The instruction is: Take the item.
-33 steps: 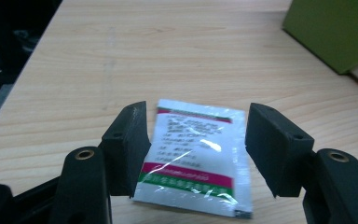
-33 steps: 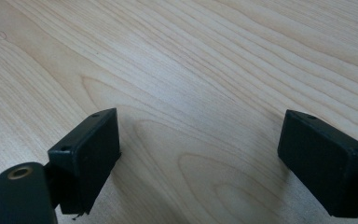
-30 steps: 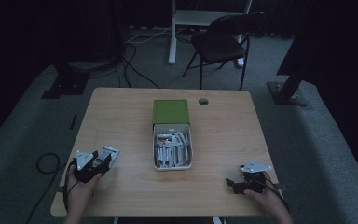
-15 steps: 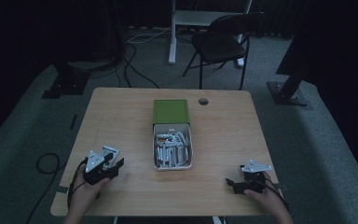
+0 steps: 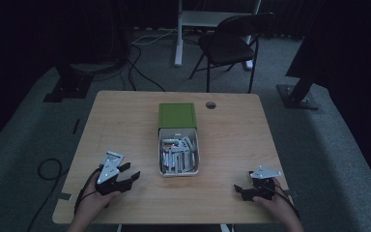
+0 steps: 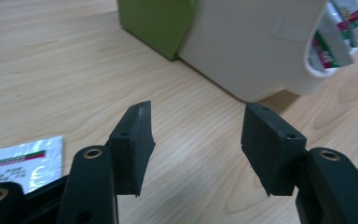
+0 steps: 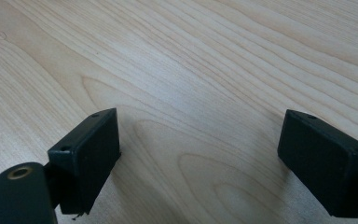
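A white bin (image 5: 195, 159) holding several sachets (image 5: 176, 154) sits mid-table, its far end against a green box (image 5: 177, 115). My left gripper (image 5: 131, 171) is left of the bin near the table's front edge, open, its jaws pointing toward the bin. The left gripper view has the left gripper (image 6: 196, 135) with bare wood in the gap, the bin's white wall (image 6: 247, 51) just ahead, sachets (image 6: 340, 32) poking over its rim and the green box (image 6: 156, 23) beyond. One loose sachet (image 6: 21, 161) lies flat beside the left jaw. My right gripper (image 5: 239, 190) rests open at the front right; right gripper (image 7: 200, 140) spans bare wood.
The wooden table (image 5: 125, 121) has a round cable hole (image 5: 210, 105) behind the green box. A dark folding chair (image 5: 232, 46) and a white desk leg (image 5: 178, 34) stand past the far edge. Cables (image 5: 48, 169) lie on the carpet at left.
My left gripper has shifted a little to the right, toward the bin, and turned its jaws that way. The right gripper has stayed put.
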`<state>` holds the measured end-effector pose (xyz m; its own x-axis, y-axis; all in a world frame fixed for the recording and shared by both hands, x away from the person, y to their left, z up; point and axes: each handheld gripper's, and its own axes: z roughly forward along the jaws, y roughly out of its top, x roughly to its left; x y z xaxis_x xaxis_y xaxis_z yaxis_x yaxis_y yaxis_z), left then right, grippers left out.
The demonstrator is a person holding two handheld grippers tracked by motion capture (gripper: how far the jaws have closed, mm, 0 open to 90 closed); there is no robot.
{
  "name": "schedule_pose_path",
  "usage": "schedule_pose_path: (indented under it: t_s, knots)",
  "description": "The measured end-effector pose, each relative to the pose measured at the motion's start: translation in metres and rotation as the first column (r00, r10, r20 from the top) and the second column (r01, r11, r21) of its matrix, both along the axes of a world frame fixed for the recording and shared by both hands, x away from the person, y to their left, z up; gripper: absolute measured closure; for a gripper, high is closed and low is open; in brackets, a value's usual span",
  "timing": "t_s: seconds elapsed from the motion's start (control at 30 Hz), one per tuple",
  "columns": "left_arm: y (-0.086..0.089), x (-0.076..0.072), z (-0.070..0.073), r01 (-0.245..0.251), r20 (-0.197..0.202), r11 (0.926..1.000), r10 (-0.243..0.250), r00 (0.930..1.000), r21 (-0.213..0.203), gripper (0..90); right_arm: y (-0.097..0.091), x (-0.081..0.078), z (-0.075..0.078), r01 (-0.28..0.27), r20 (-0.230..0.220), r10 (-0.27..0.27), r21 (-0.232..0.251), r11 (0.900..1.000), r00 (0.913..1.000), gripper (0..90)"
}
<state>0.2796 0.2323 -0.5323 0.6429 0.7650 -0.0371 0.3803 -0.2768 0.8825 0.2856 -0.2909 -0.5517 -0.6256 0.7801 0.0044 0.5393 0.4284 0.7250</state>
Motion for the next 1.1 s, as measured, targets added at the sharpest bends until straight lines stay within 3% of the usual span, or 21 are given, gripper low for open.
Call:
schedule_pose_path:
  t_s: [0.13,0.23,0.33,0.47,0.6,0.67,0.83,1.0,1.1]
  knots:
    - [-0.004,-0.002,-0.001,0.056,-0.003,0.9981,-0.056,0.9984,0.026,43.8,0.000,0.000,0.000,0.000,0.000,0.000,0.000,1.0000,1.0000,12.4]
    - [-0.009,-0.005,-0.002,0.118,-0.042,0.9923,-0.116,0.9923,0.038,43.6,0.000,0.000,0.000,0.000,0.000,0.000,0.000,1.0000,1.0000,12.4]
    - [-0.014,-0.007,-0.004,0.177,-0.060,0.9800,-0.173,0.9832,0.090,43.5,0.000,0.000,0.000,0.000,0.000,0.000,0.000,1.0000,1.0000,12.4]
    - [-0.018,-0.009,-0.008,0.234,-0.074,0.9635,-0.226,0.9713,0.130,40.9,0.000,0.000,0.000,0.000,0.000,0.000,0.000,1.0000,1.0000,12.4]
    - [-0.021,-0.009,-0.010,0.260,-0.115,0.9592,-0.247,0.9621,0.111,32.5,0.000,0.000,0.000,0.000,0.000,0.000,0.000,1.0000,1.0000,12.4]
    - [-0.023,-0.010,-0.011,0.279,-0.129,0.9525,-0.264,0.9560,0.122,28.5,0.000,0.000,0.000,0.000,0.000,0.000,0.000,1.0000,1.0000,12.4]
    - [-0.025,-0.010,-0.012,0.287,-0.141,0.9469,-0.267,0.9533,0.145,18.0,0.000,0.000,0.000,0.000,-0.001,0.000,0.001,1.0000,1.0000,12.3]
    - [-0.030,-0.012,-0.014,0.324,-0.177,0.9197,-0.289,0.9409,0.222,15.0,0.000,0.000,0.000,0.000,-0.001,0.000,0.000,1.0000,1.0000,12.3]
    - [-0.032,-0.012,-0.015,0.330,-0.185,0.9140,-0.291,0.9386,0.236,14.8,0.000,0.000,0.000,-0.001,0.000,0.001,-0.001,1.0000,1.0000,12.3]
